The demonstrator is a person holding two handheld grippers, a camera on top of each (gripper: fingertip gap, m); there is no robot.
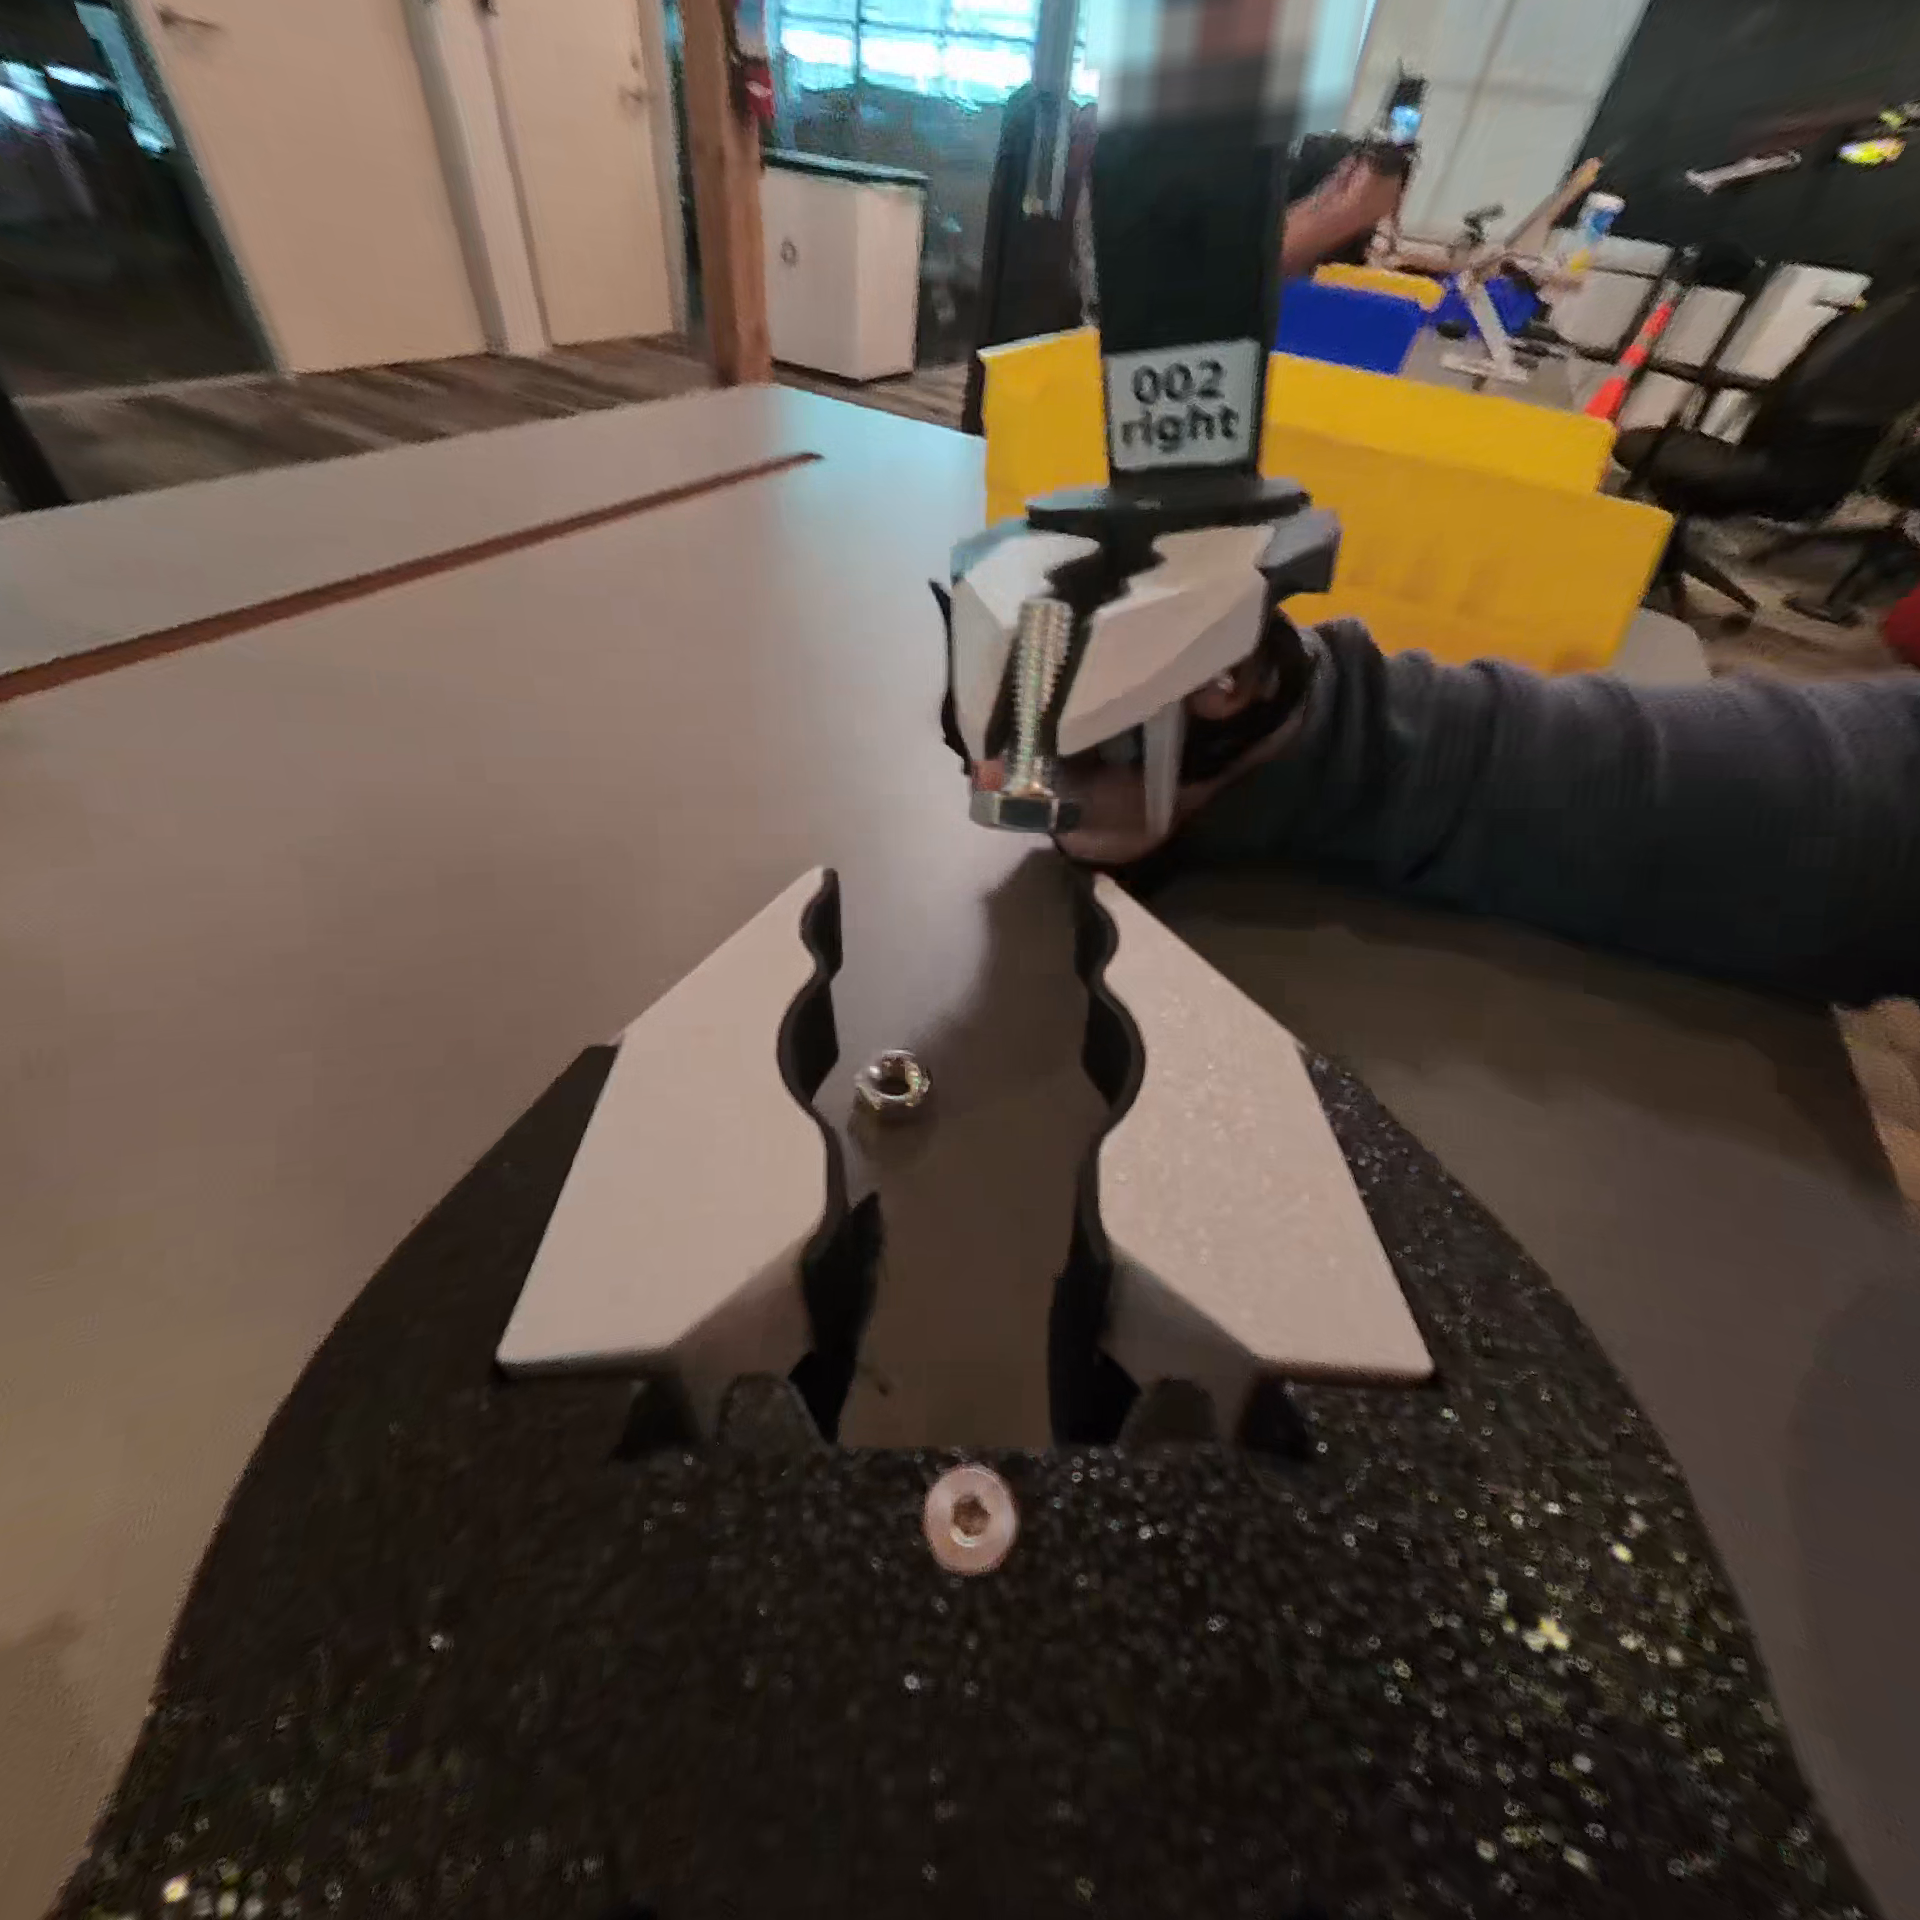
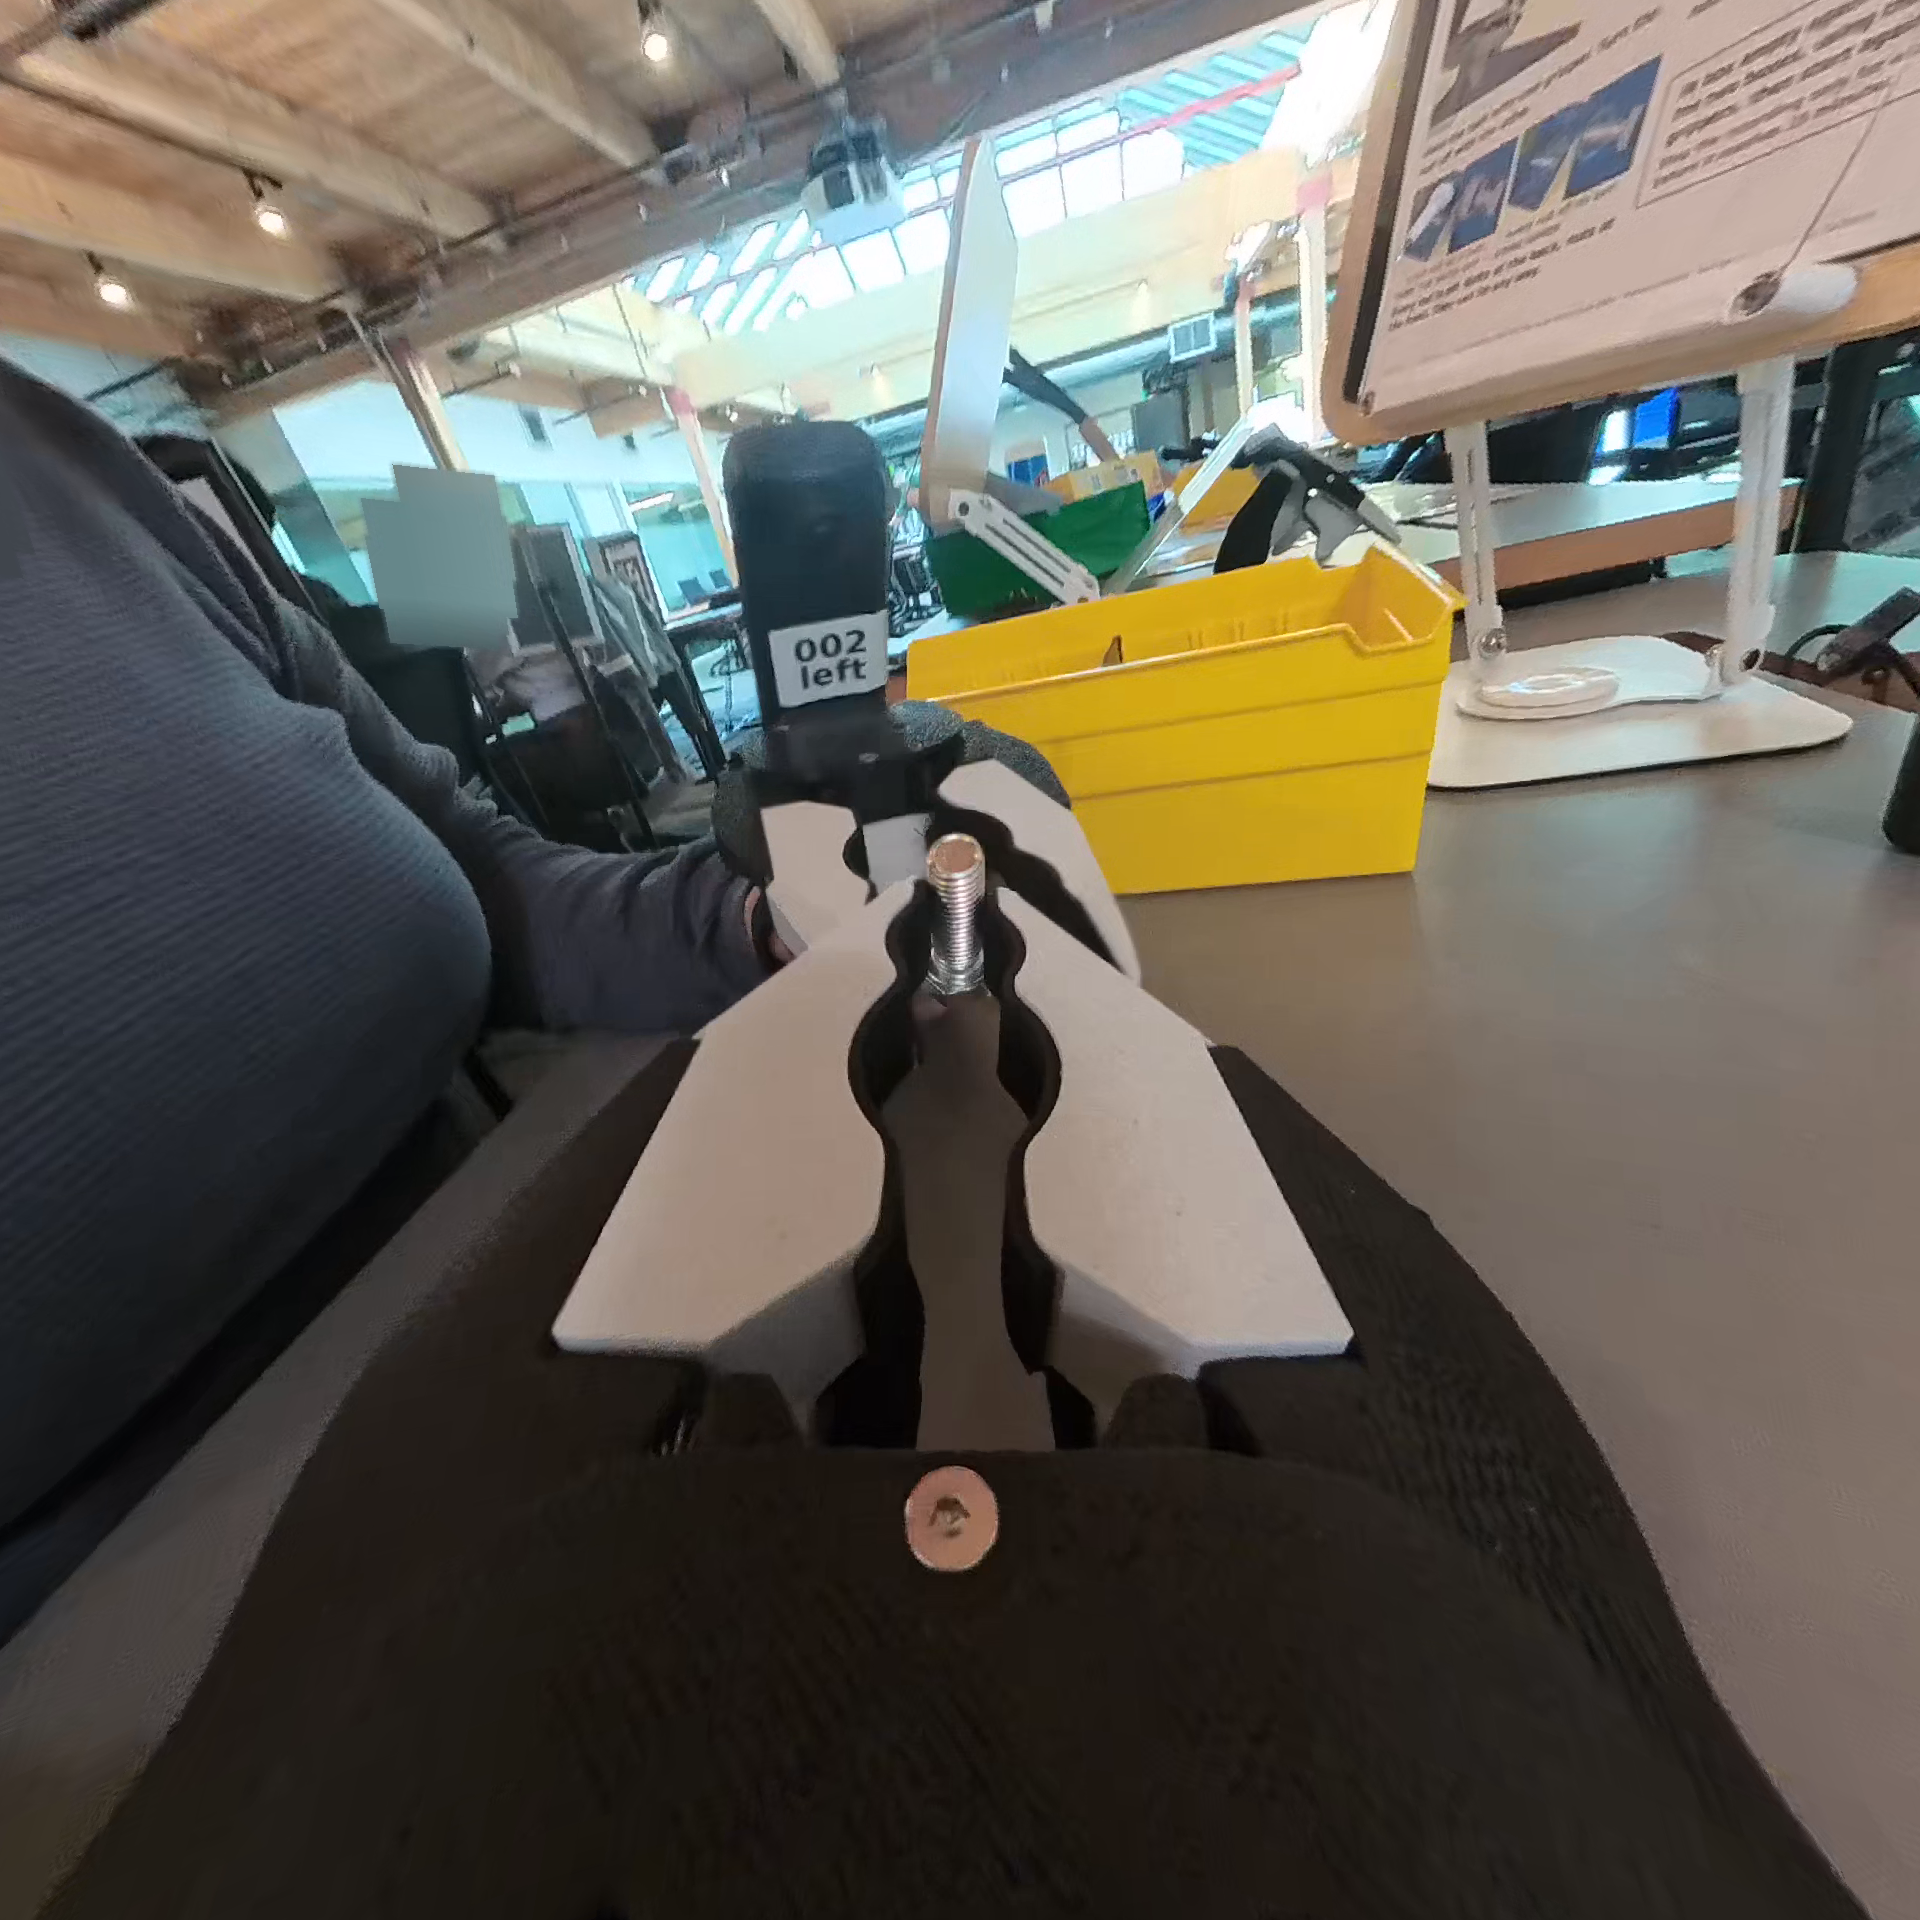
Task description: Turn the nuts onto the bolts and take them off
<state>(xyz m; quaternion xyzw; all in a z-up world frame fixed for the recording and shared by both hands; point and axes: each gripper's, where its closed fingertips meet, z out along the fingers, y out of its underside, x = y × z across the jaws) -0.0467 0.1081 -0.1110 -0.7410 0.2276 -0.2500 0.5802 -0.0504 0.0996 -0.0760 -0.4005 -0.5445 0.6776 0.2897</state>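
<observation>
Because the nut [image 1: 890,1082] lies loose on the table [image 1: 416,831], the left tool [image 1: 961,914] straddles it with jaws wide, ready to close. Opposite, the right tool [image 2: 954,904] clamps the bolt [image 2: 954,914], threads exposed to receive the nut.

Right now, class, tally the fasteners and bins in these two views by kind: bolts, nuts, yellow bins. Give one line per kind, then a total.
Bolts: 1, the bolt clamped in the right gripper
Nuts: 1, the nut on the table between the open left gripper fingers
Yellow bins: 1, the yellow bin
Total: 3
</observation>
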